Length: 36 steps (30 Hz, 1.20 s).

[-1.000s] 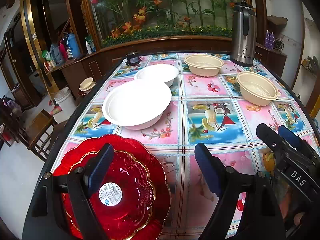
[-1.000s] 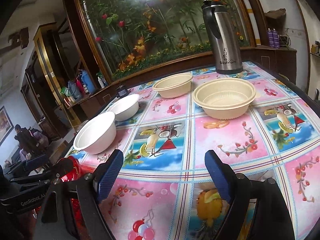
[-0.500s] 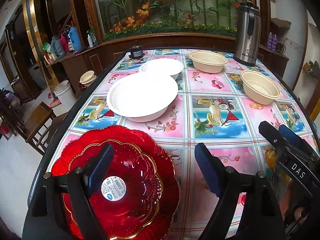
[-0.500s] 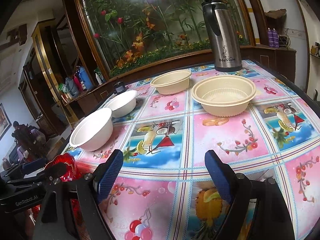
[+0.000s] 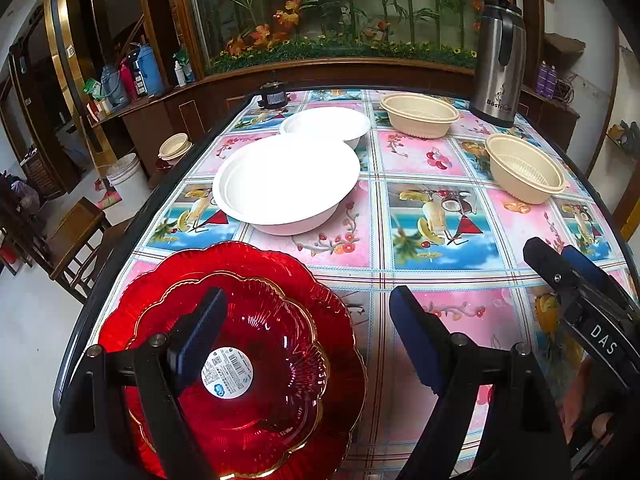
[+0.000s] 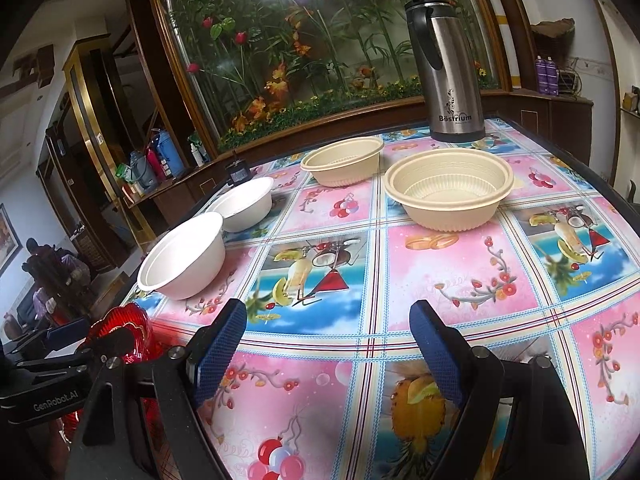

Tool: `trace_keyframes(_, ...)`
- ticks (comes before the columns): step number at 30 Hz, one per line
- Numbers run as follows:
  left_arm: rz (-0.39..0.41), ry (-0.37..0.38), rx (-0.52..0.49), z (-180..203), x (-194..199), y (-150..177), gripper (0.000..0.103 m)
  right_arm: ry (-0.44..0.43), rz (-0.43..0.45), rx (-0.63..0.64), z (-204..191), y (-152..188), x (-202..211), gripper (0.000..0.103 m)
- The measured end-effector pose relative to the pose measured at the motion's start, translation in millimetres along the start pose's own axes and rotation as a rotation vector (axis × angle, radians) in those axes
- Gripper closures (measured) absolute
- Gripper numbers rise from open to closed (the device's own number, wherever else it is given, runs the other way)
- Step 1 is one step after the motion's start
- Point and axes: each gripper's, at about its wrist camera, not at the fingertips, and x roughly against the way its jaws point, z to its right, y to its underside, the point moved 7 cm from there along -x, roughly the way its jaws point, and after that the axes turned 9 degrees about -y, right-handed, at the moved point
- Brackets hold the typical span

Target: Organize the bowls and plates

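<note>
Since one second ago, seen from higher and a little farther back in the left wrist view: more of the red plates [image 5: 248, 360] and of the surface [image 5: 440, 320] now showing. In the right wrist view, almost no change, only a small shift of the bowls toward the left.

Left gripper [image 5: 308, 332]: wide open, holding nothing, hovering over the near left part of the surface, left finger above the smaller red plate with the round sticker, right finger above bare cloth beside the plates. Smaller red plate stacked inside the larger one, at the near left edge.

Right gripper [image 6: 328, 340]: also wide open, empty, hovering above the flowered cloth, pointing toward the far side. Seen in the left wrist view at the right, near the front edge.

Beyond the red plates: near white bowl [image 5: 286, 184], then far white bowl [image 5: 326, 126] just behind it, whether touching cannot tell. To the right, near beige bowl [image 6: 448, 188] and far beige bowl [image 6: 342, 162], apart from each other. Steel thermos [image 6: 448, 68] upright at the far right corner.
</note>
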Motion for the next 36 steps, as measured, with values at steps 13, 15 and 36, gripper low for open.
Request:
trace_keyframes(13, -0.002, 0.002, -0.003, 2.3, -1.2, 1.4, 0.019, 0.000, 0.001, 0.001, -0.7, -0.3, -0.5, 0.018)
trace_keyframes(15, -0.006, 0.002, -0.005, 3.4, -2.1, 1.8, 0.019, 0.002, 0.000, 0.001, -0.4, 0.0, -0.7, 0.018)
trace_keyframes(36, -0.024, 0.009, -0.009, 5.5, -6.5, 6.4, 0.019, 0.001, 0.000, 0.003, -0.7, 0.1, -0.6, 0.018)
